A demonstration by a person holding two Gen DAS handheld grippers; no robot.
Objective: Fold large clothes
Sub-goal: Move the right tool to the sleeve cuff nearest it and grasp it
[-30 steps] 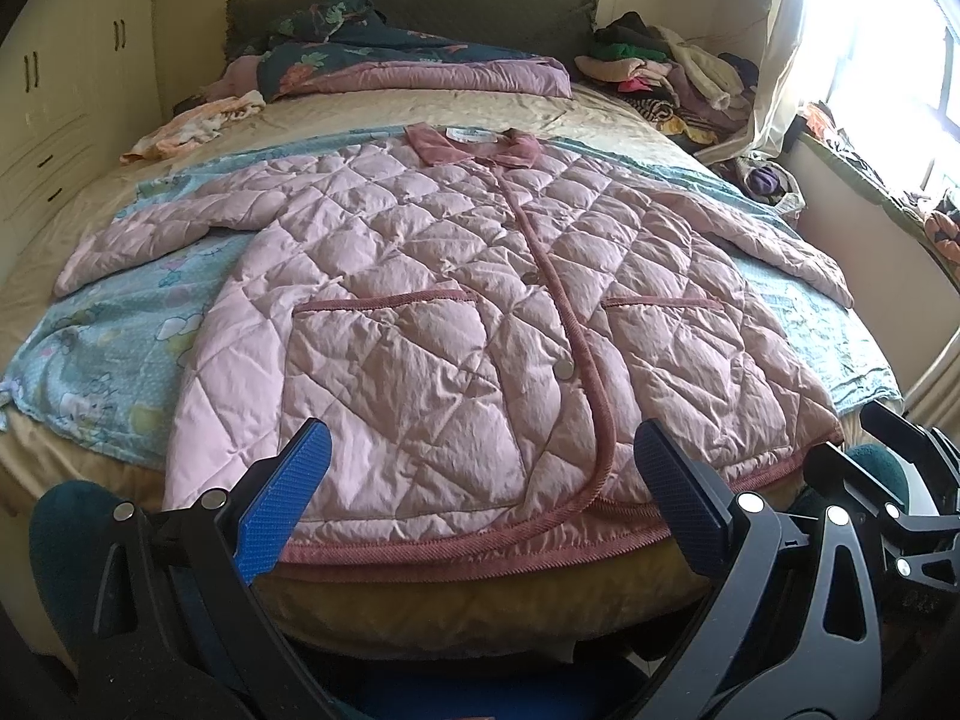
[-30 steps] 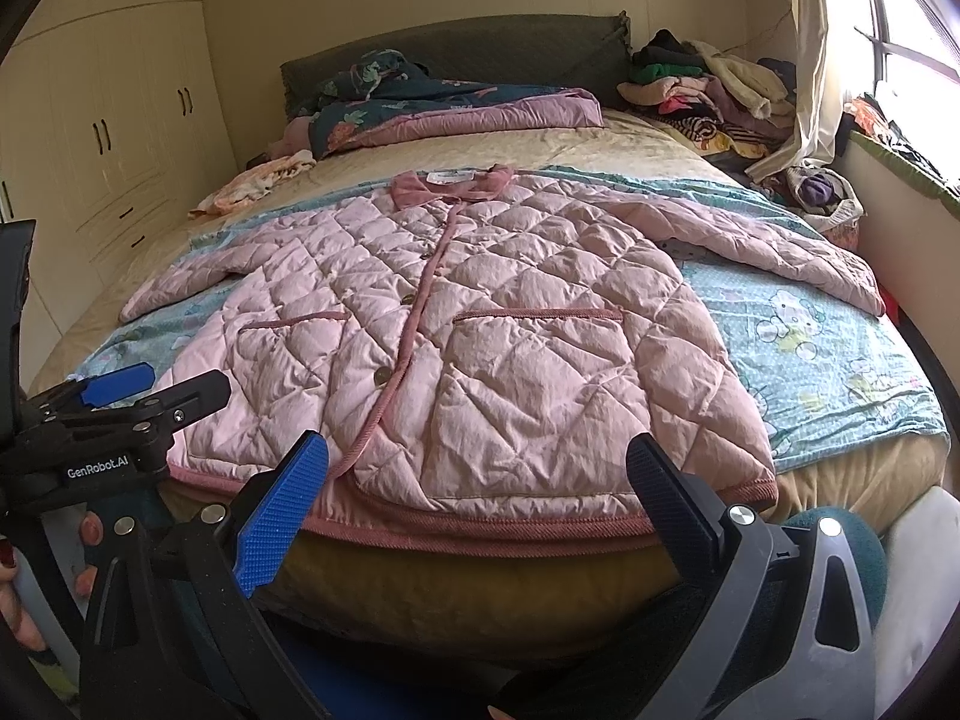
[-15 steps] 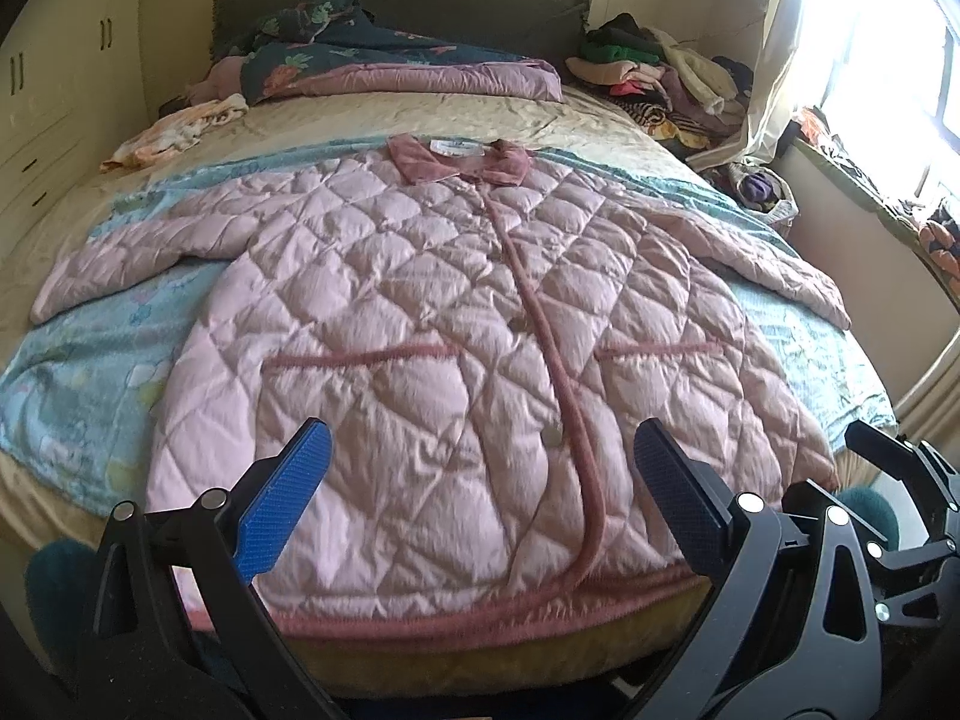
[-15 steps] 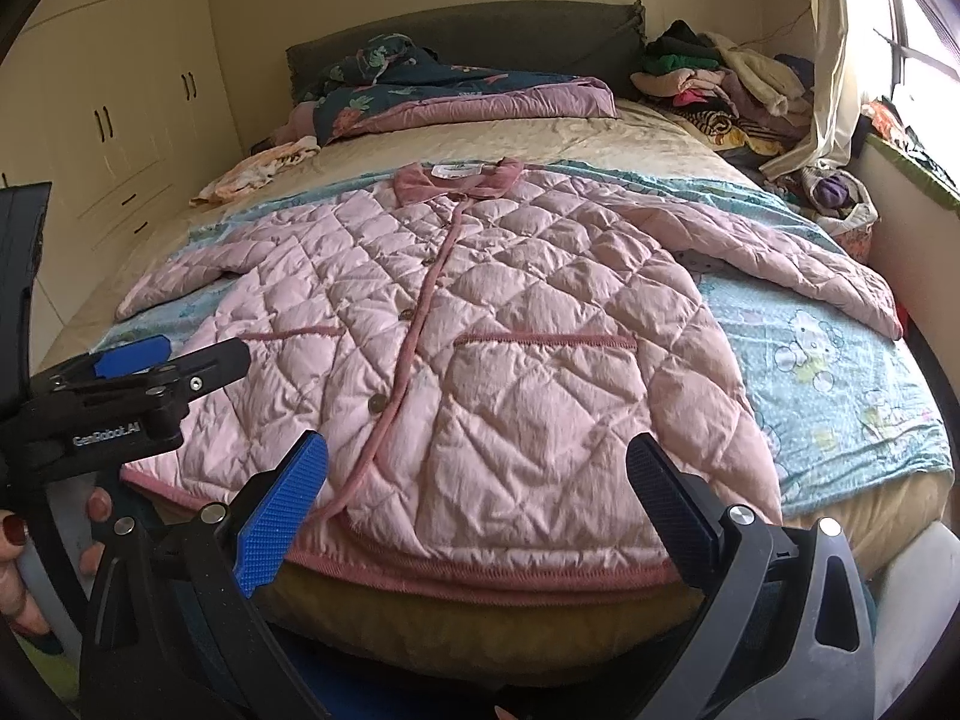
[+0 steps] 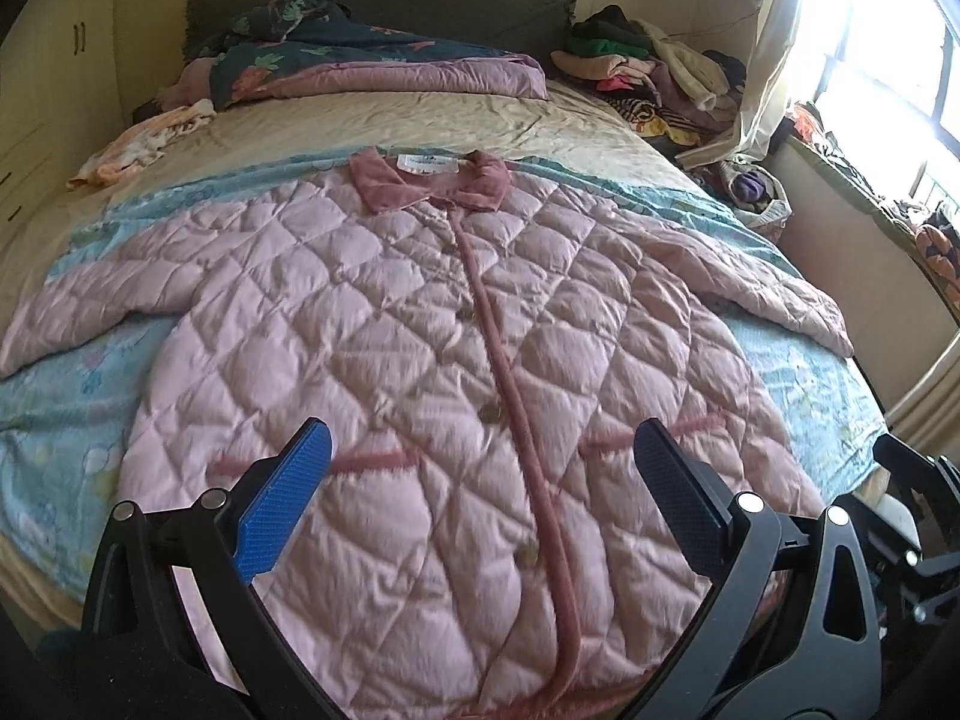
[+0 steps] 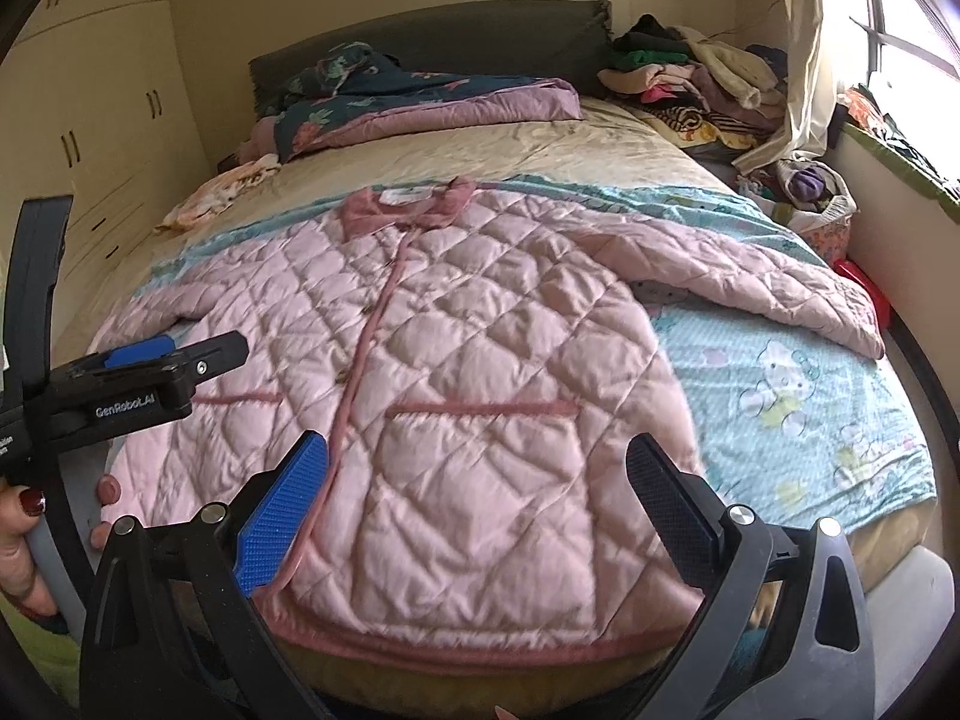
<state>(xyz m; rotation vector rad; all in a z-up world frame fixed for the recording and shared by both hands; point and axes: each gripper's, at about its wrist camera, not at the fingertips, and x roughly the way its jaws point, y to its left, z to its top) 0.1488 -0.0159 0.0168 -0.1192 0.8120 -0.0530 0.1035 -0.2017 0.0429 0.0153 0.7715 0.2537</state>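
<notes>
Quilted pink jacket point(image 5: 432, 372) flat, front up, on bed point(image 5: 432, 120), directly ahead of and under both tools. Left tool point(image 5: 480, 504) spread wide, pinching nothing. Right tool point(image 6: 480, 504) likewise, over hem.

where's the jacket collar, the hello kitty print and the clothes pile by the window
jacket collar point(image 5: 429, 180): left wrist view, on its darker pink flap.
hello kitty print point(image 6: 780, 363): right wrist view, on the cat's face.
clothes pile point(image 6: 702, 75): right wrist view, on the heap's middle.
</notes>
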